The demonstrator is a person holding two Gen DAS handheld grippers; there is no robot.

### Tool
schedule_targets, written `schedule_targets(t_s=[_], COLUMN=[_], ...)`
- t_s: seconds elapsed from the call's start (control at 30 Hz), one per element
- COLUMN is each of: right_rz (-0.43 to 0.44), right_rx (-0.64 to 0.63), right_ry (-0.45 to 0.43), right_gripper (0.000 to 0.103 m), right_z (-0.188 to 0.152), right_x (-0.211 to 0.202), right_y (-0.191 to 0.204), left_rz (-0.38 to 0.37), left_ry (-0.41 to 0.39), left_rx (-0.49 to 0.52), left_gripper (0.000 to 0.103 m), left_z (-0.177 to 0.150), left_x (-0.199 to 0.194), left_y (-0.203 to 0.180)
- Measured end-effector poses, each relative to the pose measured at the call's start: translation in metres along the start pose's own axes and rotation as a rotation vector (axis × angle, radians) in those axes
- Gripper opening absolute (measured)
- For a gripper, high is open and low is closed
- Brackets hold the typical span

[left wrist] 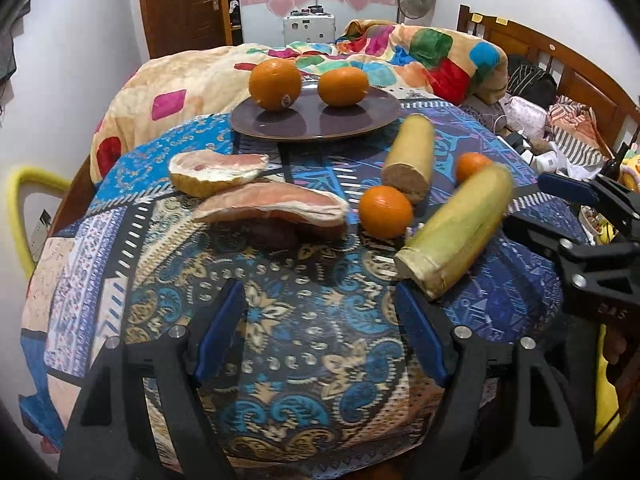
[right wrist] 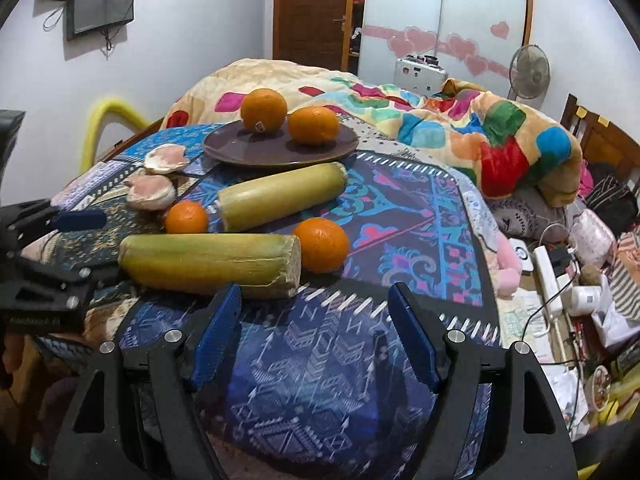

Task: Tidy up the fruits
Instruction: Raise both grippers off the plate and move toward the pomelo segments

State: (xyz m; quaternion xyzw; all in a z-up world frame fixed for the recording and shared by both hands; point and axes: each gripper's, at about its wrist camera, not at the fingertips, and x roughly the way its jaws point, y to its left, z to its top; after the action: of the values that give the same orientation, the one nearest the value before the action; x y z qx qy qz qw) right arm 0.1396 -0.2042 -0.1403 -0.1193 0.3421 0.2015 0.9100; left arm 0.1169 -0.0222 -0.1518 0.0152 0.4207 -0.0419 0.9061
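Observation:
A dark plate (left wrist: 316,128) (right wrist: 280,152) at the far side of the table holds two oranges (left wrist: 275,84) (left wrist: 343,86). Two small oranges (left wrist: 385,211) (left wrist: 472,166) lie on the patterned cloth between two yellow-green sugarcane pieces (left wrist: 456,228) (left wrist: 412,156). Two pomelo wedges (left wrist: 218,170) (left wrist: 276,204) lie at the left. My left gripper (left wrist: 320,300) is open and empty over the cloth. My right gripper (right wrist: 314,300) is open and empty, just in front of the near sugarcane piece (right wrist: 212,262) and an orange (right wrist: 322,244). The right gripper also shows in the left wrist view (left wrist: 532,204).
A colourful blanket (left wrist: 420,56) on a bed lies behind the table. A yellow chair back (left wrist: 24,200) stands at the left. Clutter and cables (right wrist: 560,280) lie on the floor at the right. A fan (right wrist: 528,72) stands at the back.

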Motion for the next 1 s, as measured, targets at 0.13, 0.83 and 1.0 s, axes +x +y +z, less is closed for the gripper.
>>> schedule_targets(t_s=[0.13,0.83,1.0], right_rz=[-0.011,0.095,0.119], right_rx=[0.002,0.002,0.004], right_ry=[0.007,-0.046,-0.010], right_gripper=[0.073,0.075,0.075], right_z=[0.005,0.022,0.020], right_x=[0.006,-0.008,0.013], right_y=[-0.002,0.036,0.048], left_rz=[-0.056,0.065,0.081], left_ry=[-0.018,-0.105,-0.098], left_rx=[0.003,-0.084,-0.090], left_gripper=[0.077,0.078,0.078], left_z=[-0.003,-0.001,-0.002], left_x=[-0.003,-0.031,-0.030], left_y=[-0.013,0.040,0.048])
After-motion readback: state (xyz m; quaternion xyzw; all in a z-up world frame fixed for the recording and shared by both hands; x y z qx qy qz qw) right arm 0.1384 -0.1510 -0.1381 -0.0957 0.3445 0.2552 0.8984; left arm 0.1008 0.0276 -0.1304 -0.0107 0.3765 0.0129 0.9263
